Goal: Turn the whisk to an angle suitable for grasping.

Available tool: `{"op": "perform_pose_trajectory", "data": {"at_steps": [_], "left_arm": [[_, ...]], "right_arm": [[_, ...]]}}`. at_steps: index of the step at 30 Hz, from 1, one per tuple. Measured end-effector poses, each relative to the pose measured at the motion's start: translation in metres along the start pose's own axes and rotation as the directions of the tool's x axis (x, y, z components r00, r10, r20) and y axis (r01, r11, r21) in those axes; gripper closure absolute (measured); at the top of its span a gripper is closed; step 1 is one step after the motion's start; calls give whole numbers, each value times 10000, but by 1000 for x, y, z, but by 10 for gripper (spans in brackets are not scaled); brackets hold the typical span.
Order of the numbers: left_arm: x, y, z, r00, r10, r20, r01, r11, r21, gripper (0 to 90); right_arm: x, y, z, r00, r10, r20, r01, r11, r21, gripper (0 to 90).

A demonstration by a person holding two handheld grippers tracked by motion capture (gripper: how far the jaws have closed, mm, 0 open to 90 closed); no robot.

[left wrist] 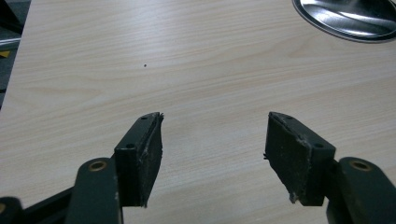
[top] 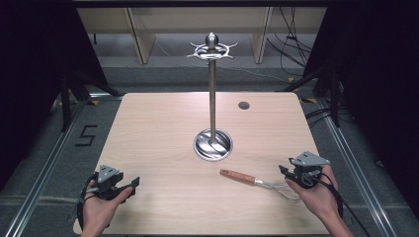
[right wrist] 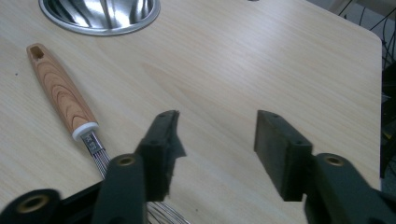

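From the high view we see the whole stand [top: 212, 89], pole rising from its steel base to a hook ring. The left gripper view gives us a rim of that base [left wrist: 348, 21]; the right gripper view gives the whisk's [right wrist: 65, 95] wood grain. We count one whisk, lying on the counter [top: 163, 133] just beside the right gripper [top: 286, 174], and one stand. Left gripper [left wrist: 212, 154] fingers released, right gripper fingers released, nothing between either pair.

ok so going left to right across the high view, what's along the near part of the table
left tongs → whisk's wooden handle → whisk's wire head → right tongs, which sit just above the wire head, jaws apart and gripping nothing
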State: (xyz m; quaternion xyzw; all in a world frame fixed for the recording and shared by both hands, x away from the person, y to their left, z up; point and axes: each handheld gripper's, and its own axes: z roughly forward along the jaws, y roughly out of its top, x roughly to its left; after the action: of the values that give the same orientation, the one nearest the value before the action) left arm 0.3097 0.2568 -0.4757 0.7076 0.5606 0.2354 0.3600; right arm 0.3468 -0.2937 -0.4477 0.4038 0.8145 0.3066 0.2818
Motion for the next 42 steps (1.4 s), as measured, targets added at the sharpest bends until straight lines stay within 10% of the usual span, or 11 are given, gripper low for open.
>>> {"op": "perform_pose_trajectory", "data": {"at_steps": [8,14,22,42], "left_arm": [[0,0,0,9999,65,153,-68,9998,178,359],[-2,-1,1,9995,-31,316,28,10000,92,358],[-2,-1,1,9993,107,346,-118,9994,332,356],[-4,-2,4,9980,80,625,-116,9984,562,349]], "right_arm": [[22,18,-2,9886,-617,-1377,738,9937,849,900],[68,39,21,9353,-1001,-3394,1669,9705,1739,900],[99,62,56,9053,-1402,-4010,2407,9471,2123,900],[123,75,99,9033,-1282,-4095,2524,9305,2654,900]]}}
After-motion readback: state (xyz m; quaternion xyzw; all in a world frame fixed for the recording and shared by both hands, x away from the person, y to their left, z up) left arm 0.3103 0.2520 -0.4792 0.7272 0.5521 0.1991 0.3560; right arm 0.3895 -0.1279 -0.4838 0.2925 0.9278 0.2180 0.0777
